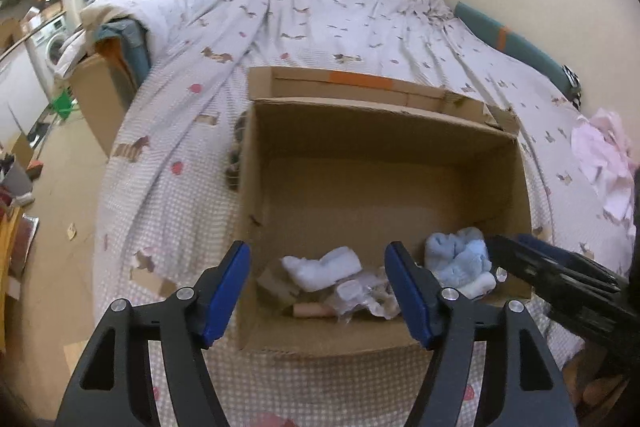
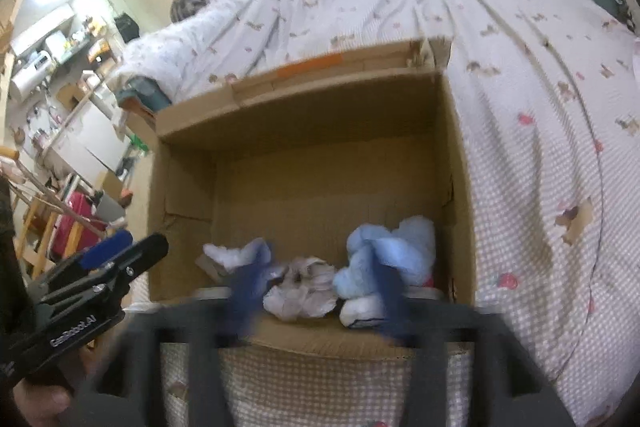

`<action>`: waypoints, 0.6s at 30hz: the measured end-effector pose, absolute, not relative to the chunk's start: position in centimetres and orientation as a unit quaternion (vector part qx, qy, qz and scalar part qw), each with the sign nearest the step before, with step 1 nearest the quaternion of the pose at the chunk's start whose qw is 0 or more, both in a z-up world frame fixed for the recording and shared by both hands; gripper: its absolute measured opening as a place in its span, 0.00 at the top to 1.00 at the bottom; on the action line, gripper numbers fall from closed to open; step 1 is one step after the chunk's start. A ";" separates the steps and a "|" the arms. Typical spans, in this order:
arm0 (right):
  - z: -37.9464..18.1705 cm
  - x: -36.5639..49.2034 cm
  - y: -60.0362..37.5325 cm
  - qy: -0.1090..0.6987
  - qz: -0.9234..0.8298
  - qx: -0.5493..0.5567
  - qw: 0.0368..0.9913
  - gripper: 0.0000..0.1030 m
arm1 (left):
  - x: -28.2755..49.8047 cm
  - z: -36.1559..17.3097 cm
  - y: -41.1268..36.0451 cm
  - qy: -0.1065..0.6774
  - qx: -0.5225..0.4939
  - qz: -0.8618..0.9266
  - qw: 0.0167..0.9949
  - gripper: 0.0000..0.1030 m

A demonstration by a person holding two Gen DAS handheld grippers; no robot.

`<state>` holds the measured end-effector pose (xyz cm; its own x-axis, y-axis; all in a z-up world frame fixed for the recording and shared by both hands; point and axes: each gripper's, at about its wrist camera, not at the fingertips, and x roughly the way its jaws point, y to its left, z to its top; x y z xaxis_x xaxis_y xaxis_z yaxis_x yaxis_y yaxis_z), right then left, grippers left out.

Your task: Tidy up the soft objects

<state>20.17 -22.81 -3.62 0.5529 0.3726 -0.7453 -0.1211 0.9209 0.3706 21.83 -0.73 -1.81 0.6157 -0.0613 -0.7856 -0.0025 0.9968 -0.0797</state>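
An open cardboard box (image 1: 384, 131) (image 2: 304, 95) sits on the bed. Inside, near its front wall, lie a light blue fluffy item (image 1: 460, 259) (image 2: 400, 251), a pale white-blue sock (image 1: 322, 267) (image 2: 232, 253) and a crumpled white item (image 1: 368, 293) (image 2: 304, 287). My left gripper (image 1: 318, 291) is open and empty above the box's front edge; it also shows at the left of the right wrist view (image 2: 128, 247). My right gripper (image 2: 320, 291) is blurred, open and empty over the front edge; it enters the left wrist view from the right (image 1: 520, 247).
The bed (image 1: 320, 27) has a patterned white-pink cover. A pink cloth (image 1: 604, 163) lies on it to the right. A second cardboard box (image 1: 104, 91) stands at the bed's left side. The floor and cluttered shelves (image 2: 52, 59) lie to the left.
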 end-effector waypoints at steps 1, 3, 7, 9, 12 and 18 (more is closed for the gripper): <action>-3.2 20.0 -23.1 0.441 0.144 0.149 0.873 0.01 | 21.7 -1.5 -0.4 0.436 -0.040 -0.011 0.899 0.35; -2.4 19.5 -23.8 0.422 0.143 0.167 0.880 0.01 | 21.2 -0.5 0.1 0.420 -0.042 -0.005 0.907 0.35; -0.9 18.3 -25.0 0.401 0.139 0.188 0.886 0.00 | 19.5 1.1 1.0 0.392 -0.040 0.006 0.919 0.08; 0.1 17.5 -25.3 0.385 0.137 0.182 0.894 0.00 | 18.4 1.8 1.6 0.377 -0.044 0.014 0.925 0.03; 1.2 16.2 -25.5 0.367 0.127 0.156 0.908 0.00 | 16.8 2.5 2.3 0.365 -0.049 0.013 0.930 0.01; 1.8 13.6 -25.3 0.363 0.096 0.103 0.921 0.00 | 14.3 2.8 2.6 0.357 -0.038 0.019 0.933 0.01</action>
